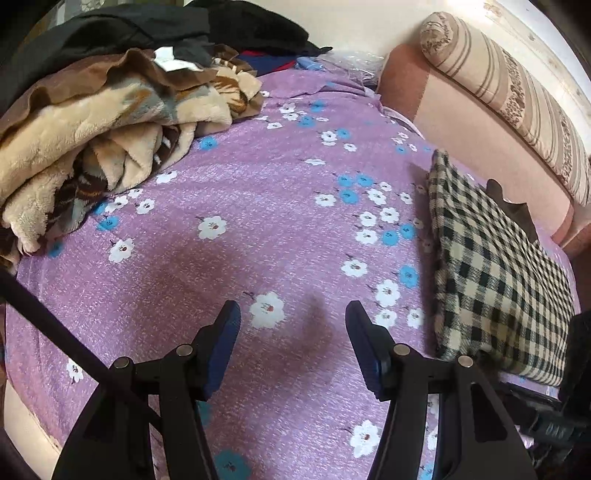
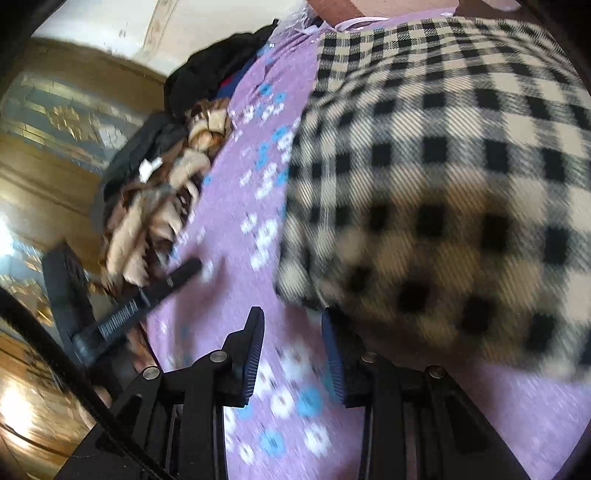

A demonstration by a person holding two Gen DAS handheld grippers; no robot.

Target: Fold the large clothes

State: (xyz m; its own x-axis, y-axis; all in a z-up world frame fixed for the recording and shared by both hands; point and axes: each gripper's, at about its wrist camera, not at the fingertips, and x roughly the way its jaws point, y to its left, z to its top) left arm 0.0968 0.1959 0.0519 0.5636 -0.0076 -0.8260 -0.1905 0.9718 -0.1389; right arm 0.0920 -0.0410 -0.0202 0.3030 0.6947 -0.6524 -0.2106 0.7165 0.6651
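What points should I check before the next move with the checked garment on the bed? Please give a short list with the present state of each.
1. Left tool open and free: ok, the jaws stand apart over the purple bedsheet and hold nothing.
2. Right tool open: ok, a gap shows between the jaws and no cloth is in it.
3. Checked garment already folded: ok, it lies as a compact stack on the sheet.
4. Right tool clear of the garment: cannot tell, the picture is blurred and the cloth lies very near.
5. Next piece to fold: cannot tell, a fleece blanket and dark clothes are piled at the far side.
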